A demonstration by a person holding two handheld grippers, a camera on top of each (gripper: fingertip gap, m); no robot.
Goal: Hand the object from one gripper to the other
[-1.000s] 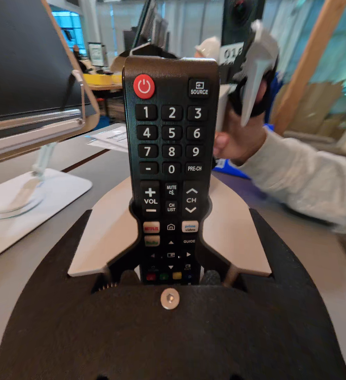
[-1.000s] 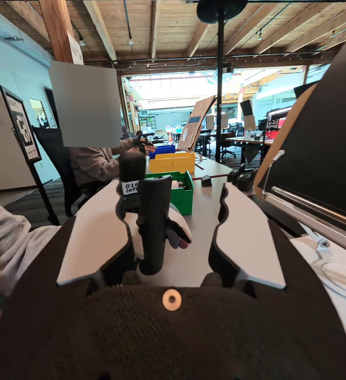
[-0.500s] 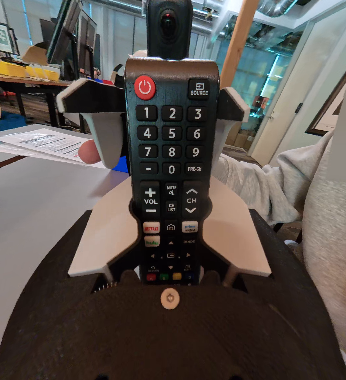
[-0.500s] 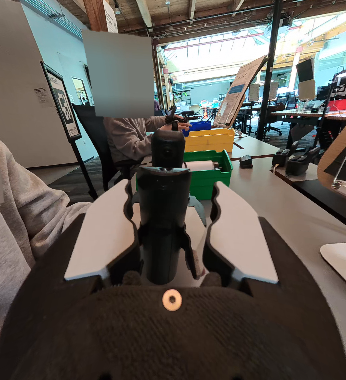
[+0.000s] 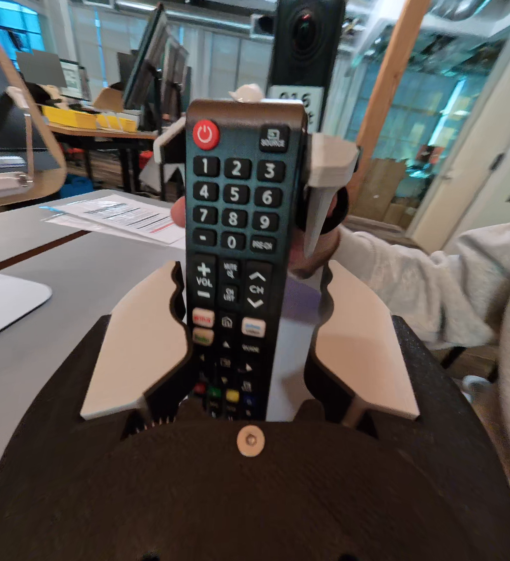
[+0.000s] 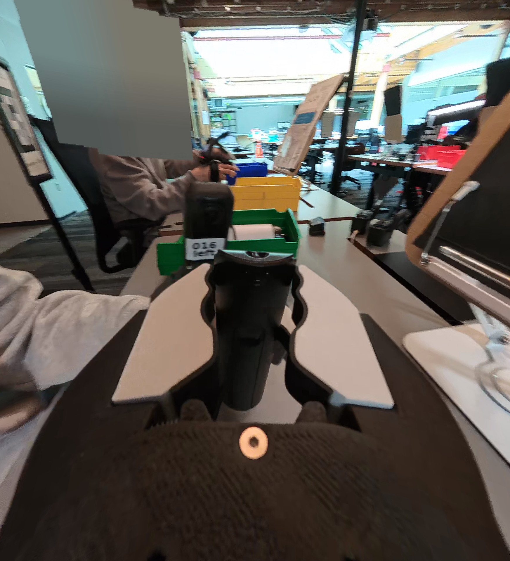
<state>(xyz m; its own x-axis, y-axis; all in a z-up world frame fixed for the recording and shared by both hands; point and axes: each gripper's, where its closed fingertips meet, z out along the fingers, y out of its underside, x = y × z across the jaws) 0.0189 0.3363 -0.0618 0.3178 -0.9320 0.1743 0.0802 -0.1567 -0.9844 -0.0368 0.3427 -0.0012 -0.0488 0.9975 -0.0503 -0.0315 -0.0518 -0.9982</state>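
Since a moment ago, your left tool [image 5: 249,331] has opened off the long black plastic remote [image 5: 238,243], your right tool [image 6: 250,315] now clamping it; only withdrawal remains.

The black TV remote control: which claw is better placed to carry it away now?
Right. The right claw is closed on the black TV remote control, while the left claw has opened, a gap showing beside it.

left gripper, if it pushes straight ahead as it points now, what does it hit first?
Likely the right gripper, which faces it and is clamped on the remote's far end. The left gripper is open, with the remote leaning on its left finger, so the remote might drag along first. Depth unclear.
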